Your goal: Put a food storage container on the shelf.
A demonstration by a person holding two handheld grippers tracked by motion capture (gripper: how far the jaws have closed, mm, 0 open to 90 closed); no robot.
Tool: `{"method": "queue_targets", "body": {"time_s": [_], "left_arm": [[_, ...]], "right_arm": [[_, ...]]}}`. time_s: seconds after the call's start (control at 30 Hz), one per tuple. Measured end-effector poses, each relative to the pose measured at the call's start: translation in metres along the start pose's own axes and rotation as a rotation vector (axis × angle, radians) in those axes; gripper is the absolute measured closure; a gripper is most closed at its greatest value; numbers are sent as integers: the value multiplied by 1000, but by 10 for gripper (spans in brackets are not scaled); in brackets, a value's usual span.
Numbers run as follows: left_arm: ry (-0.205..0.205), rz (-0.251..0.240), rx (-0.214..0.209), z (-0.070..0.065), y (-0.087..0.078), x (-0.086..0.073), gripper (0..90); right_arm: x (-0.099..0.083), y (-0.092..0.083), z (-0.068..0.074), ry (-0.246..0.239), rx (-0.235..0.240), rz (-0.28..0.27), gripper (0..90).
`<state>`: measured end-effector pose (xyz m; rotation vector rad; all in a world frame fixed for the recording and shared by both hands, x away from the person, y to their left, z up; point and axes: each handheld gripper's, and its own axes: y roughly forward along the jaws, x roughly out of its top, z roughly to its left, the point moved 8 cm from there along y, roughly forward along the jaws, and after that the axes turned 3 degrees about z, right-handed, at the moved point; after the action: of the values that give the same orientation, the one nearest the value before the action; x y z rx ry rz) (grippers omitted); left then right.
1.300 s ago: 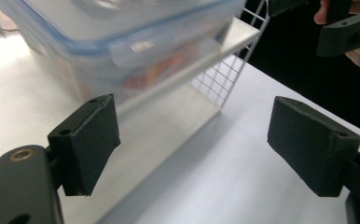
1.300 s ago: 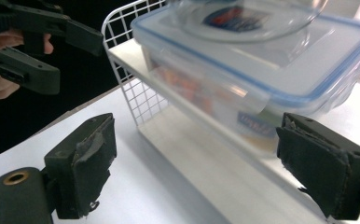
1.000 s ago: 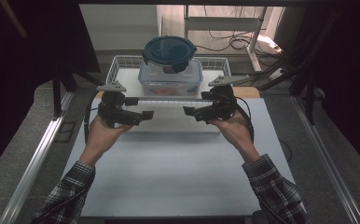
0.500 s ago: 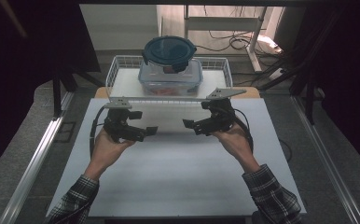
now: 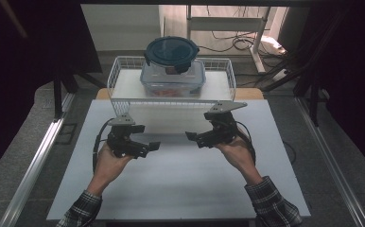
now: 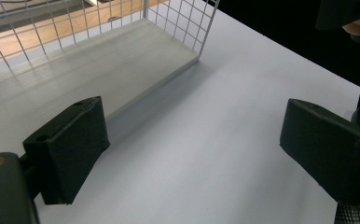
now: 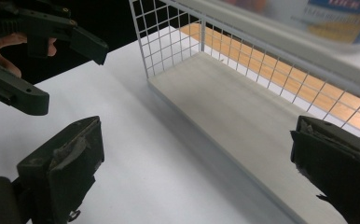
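While I look down from the high view, my left gripper (image 5: 153, 145) and my right gripper (image 5: 190, 137) hang over the white table (image 5: 180, 189), tips turned toward each other with a bare strip of table between them. Both sets of jaws stand wide apart and have just been opening; nothing sits between them. Beyond my hands, a white wire basket (image 5: 124, 101) rests at the far edge of the table, and inside it stands a clear plastic container (image 5: 171, 81) with a round dark blue lid (image 5: 171, 51) on top, well apart from both grippers.

From the left gripper view, my two black jaws spread wide over bare table, empty, with the corner of the wire basket (image 6: 178, 23) ahead to the left.

From the right gripper view, my jaws again gape with nothing held; the basket (image 7: 169, 42) lies ahead, the container (image 7: 318, 23) blurred at the upper right, and my left gripper (image 7: 71, 74) shows at the upper left.
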<state>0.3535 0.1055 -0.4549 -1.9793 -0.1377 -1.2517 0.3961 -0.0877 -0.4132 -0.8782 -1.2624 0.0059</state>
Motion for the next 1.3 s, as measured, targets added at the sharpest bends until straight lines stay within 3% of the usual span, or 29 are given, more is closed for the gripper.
{"method": "queue_targets", "body": {"time_s": [0.43, 0.63, 0.87, 0.97, 1.07, 1.13, 1.3], "left_arm": [[-9, 20, -14, -6, 13, -33, 61], [-7, 36, -12, -7, 21, -48, 59], [-2, 44, -2, -10, 21, -64, 45], [5, 49, 12, -9, 21, -73, 42], [39, 35, 51, -8, 20, -80, 50], [50, 31, 56, -9, 19, -85, 49], [39, 20, 72, -9, 13, -93, 44]], "right_arm": [[-26, 8, 10, 4, -1, 3, 20], [-40, 13, 11, -7, -45, 24, 0], [-54, 12, 16, -23, -53, 40, 0], [-60, 10, 18, -22, -53, 43, 0], [-65, 7, 19, -22, -53, 46, 0], [-69, 5, 19, -19, -53, 46, 0], [-76, -2, 21, -16, -53, 39, 0]]}}
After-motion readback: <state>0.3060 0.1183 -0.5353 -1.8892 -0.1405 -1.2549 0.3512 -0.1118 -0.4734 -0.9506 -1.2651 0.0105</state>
